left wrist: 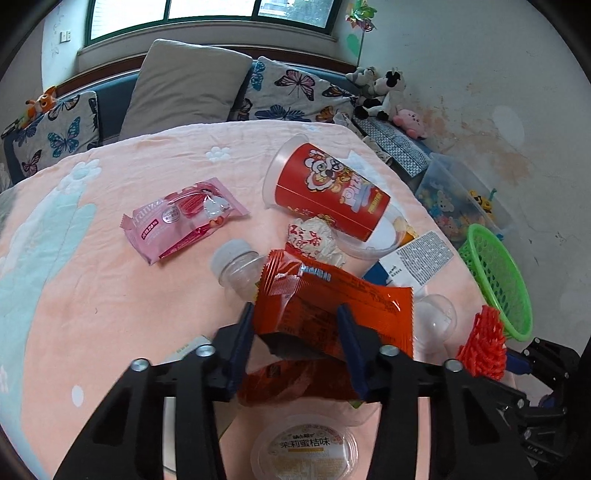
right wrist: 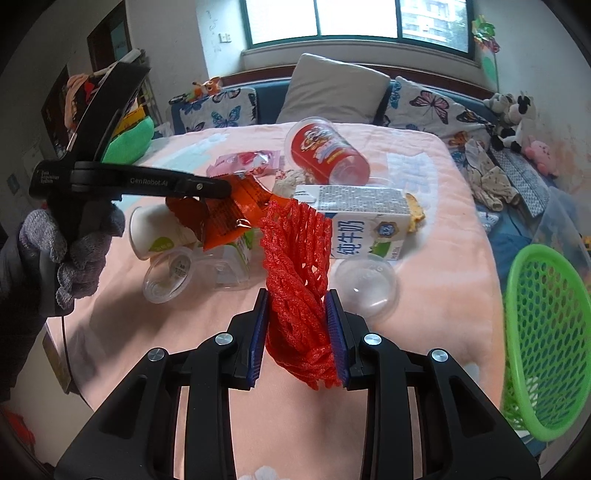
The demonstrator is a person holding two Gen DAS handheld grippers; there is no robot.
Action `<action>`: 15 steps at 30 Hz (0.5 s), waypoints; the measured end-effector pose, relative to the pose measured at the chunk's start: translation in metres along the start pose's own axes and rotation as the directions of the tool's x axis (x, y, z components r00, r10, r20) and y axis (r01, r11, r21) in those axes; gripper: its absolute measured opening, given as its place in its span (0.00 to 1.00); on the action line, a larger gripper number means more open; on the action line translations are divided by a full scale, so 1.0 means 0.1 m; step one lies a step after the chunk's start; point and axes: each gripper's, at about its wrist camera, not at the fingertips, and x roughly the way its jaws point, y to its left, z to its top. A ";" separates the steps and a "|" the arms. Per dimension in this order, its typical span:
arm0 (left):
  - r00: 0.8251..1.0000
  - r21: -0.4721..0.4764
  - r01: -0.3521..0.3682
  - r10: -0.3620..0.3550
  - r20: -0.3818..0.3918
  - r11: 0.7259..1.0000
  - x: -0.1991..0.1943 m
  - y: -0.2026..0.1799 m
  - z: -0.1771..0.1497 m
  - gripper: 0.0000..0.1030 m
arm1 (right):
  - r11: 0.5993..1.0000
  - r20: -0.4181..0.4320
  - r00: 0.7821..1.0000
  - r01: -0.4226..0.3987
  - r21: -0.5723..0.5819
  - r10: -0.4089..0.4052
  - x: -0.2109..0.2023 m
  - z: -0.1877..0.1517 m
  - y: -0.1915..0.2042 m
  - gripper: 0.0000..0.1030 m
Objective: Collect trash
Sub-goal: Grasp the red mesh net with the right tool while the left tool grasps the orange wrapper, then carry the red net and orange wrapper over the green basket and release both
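Daylight comes in through a big green-framed window point(right wrist: 354, 22) at the back, with a white wall point(left wrist: 480, 74) on the right that's stained and patchy lower down. Under the window sits a dark blue sofa point(right wrist: 269, 99) with a plain grey cushion point(left wrist: 188, 83) between butterfly-print cushions point(left wrist: 291, 92). Plush toys point(left wrist: 384, 92), including a cow and something pink, pile up at the sofa's right end. A pinwheel point(left wrist: 360, 16) stands by the window corner. The tabletop wears a pink flowery blanket point(left wrist: 92, 295).
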 end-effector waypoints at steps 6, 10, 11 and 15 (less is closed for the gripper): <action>1.000 0.002 0.016 -0.016 0.026 1.000 -0.11 -0.04 -0.04 0.19 | 0.999 0.017 1.000 0.021 0.042 -0.022 -0.15 -0.06 -0.13 0.31; 0.998 0.008 0.025 -0.025 0.056 1.000 -0.26 -0.10 -0.07 0.11 | 0.997 0.036 0.998 0.041 0.067 -0.044 -0.29 -0.09 -0.23 0.31; 0.998 0.010 0.026 -0.027 0.063 1.000 -0.29 -0.12 -0.07 0.10 | 0.996 0.039 0.998 0.044 0.072 -0.047 -0.31 -0.09 -0.25 0.31; 0.995 0.017 0.038 -0.040 0.095 0.999 -0.48 -0.21 -0.10 0.08 | 0.992 0.064 0.995 0.063 0.107 -0.070 -0.48 -0.12 -0.40 0.31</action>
